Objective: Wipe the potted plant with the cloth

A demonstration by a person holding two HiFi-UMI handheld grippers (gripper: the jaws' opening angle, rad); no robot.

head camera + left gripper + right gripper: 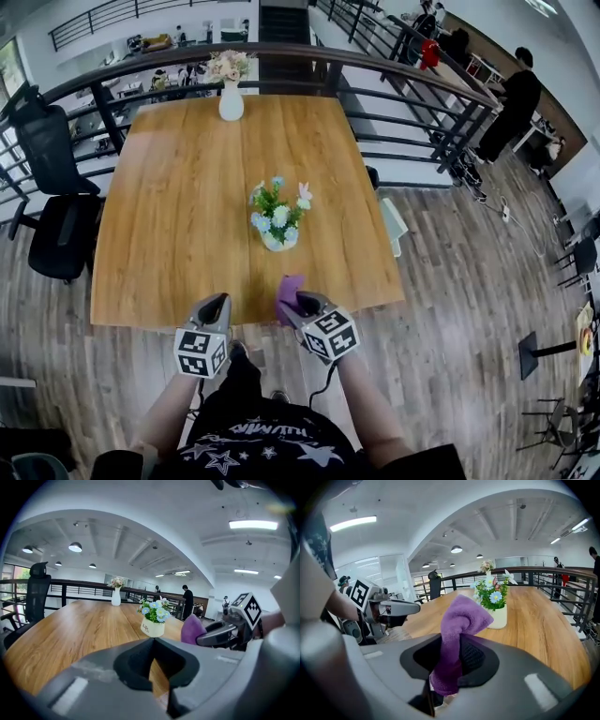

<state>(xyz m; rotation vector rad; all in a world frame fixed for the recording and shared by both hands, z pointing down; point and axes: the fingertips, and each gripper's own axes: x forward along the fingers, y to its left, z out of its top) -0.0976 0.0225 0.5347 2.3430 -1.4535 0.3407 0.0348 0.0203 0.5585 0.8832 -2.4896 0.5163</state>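
Left tongs [217, 302]: closed with nothing between them, held at the near edge of the bench.
Right tongs [302, 302]: clamped on the cloth, near the left tongs.
Bench [178, 187]: broad, squarish, warm wood grain.
Potted plant [278, 217]: about mid-bench, beyond both tongs; small white pot, green leaves, blue and white flowers.
Cloth [457, 620]: purple, fleecy, bunched; its folded top sticks up out of the right tongs, apart from the plant.
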